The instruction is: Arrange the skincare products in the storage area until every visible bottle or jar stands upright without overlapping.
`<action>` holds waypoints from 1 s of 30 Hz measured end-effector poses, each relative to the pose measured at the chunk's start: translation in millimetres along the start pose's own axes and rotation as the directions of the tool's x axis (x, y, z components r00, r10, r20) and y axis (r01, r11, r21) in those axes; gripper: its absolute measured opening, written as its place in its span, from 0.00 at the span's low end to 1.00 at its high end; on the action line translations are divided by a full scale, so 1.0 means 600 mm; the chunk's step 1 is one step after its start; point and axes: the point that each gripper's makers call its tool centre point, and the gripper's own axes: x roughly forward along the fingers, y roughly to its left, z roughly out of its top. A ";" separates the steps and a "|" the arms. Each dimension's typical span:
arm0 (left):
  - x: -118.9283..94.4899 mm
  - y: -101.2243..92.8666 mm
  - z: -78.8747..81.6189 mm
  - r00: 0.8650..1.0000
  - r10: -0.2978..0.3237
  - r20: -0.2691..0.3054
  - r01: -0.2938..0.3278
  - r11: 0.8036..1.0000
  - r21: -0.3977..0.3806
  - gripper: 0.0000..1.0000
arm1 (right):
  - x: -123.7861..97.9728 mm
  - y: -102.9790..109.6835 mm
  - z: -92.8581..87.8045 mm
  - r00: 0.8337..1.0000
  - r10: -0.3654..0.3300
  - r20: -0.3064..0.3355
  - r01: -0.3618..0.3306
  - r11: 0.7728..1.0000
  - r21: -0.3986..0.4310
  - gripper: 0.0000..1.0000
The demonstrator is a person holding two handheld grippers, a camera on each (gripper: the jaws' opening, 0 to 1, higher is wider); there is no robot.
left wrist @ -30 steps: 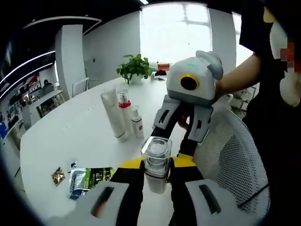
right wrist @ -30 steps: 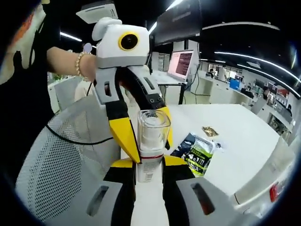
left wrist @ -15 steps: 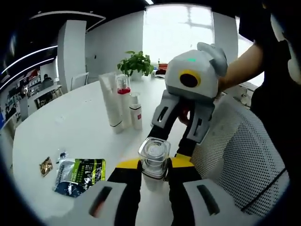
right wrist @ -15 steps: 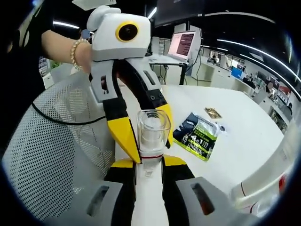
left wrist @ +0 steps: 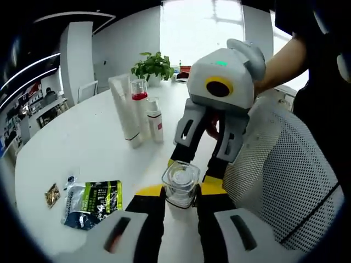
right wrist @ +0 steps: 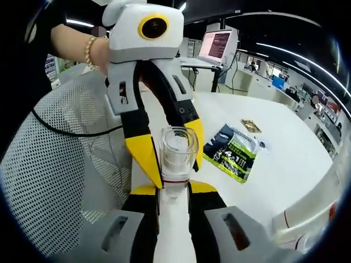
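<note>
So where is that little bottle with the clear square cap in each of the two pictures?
Left gripper view: the clear-capped bottle sits low at centre, between the left gripper jaws, with the right gripper's jaws coming down on it from above.
Right gripper view: it stands at centre, between the right gripper jaws and the left gripper's yellow pads.
Shared landmark: the dark green sachet lying on the white table.

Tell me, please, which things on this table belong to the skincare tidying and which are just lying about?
Job:
clear-capped bottle held by both grippers
white tube
red-collared bottle
small white bottle

Lying about:
green packet
gold sachet
potted plant
mesh chair
laptop
</note>
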 end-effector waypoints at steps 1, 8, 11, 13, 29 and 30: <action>0.000 0.000 0.000 1.000 -0.001 -0.004 0.001 1.000 0.007 0.21 | 0.000 0.000 0.000 1.000 0.000 0.000 0.000 1.000 0.000 0.18; 0.002 0.002 0.000 1.000 -0.015 -0.016 0.016 0.999 0.034 0.22 | -0.001 -0.002 -0.002 1.000 -0.003 0.004 0.003 1.000 0.011 0.19; 0.002 0.003 0.000 1.000 -0.018 -0.016 0.019 0.999 0.044 0.22 | -0.001 -0.002 -0.002 1.000 -0.005 0.003 0.005 1.000 0.014 0.19; 0.003 0.006 -0.002 1.000 -0.015 -0.011 0.016 0.999 0.048 0.22 | -0.002 -0.002 -0.002 1.000 -0.009 -0.001 0.009 1.000 0.017 0.19; 0.023 0.032 0.018 0.998 0.028 0.056 -0.030 0.999 0.037 0.21 | -0.034 -0.006 -0.028 0.997 -0.079 -0.014 0.080 0.991 0.103 0.32; 0.023 0.032 0.018 0.998 0.025 0.059 -0.028 0.999 0.037 0.21 | -0.037 -0.007 -0.030 0.997 -0.081 -0.015 0.082 0.990 0.111 0.32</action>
